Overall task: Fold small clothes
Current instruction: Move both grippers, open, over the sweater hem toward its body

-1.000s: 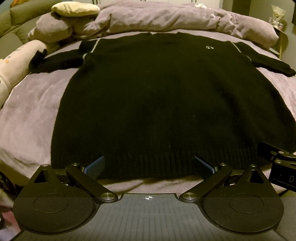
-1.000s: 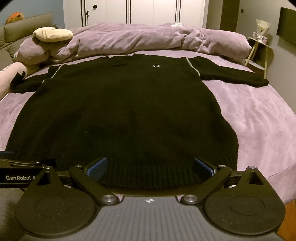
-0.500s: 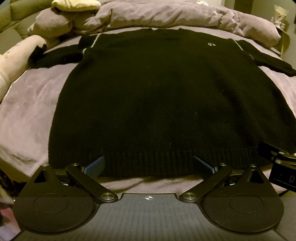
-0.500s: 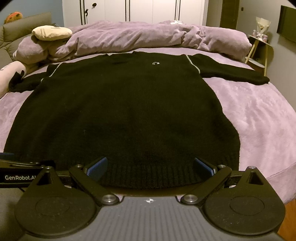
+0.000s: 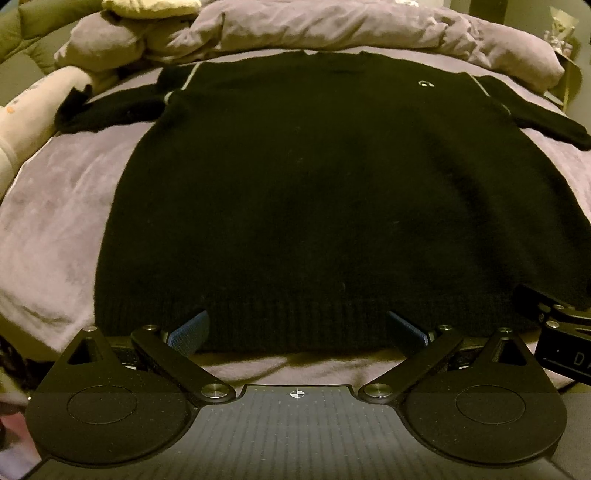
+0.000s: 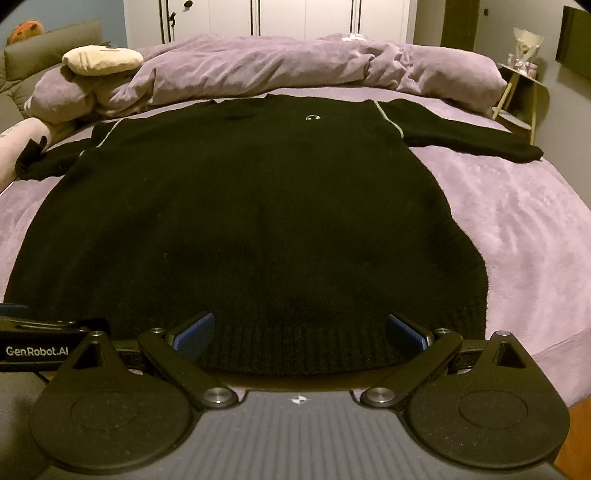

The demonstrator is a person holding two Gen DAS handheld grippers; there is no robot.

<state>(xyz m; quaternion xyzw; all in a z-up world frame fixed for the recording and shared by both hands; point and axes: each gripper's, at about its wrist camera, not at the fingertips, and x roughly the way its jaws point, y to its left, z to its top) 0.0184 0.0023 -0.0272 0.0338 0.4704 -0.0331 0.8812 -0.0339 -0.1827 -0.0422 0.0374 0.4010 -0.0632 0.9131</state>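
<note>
Black sweater (image 5: 314,192): both grippers (image 5: 297,328) (image 6: 301,330) level, spread, at hem.

matt knit sweater (image 6: 258,221), plush bedspread (image 6: 517,229)

A home bedroom is showing here: a bed (image 6: 517,221) wearing a purple plush cover, with a rumpled purple duvet (image 6: 258,62) lying bunched at its head. White wardrobe doors (image 6: 280,16) are standing behind it, and a small side table (image 6: 521,92) is sitting by the wall.
</note>
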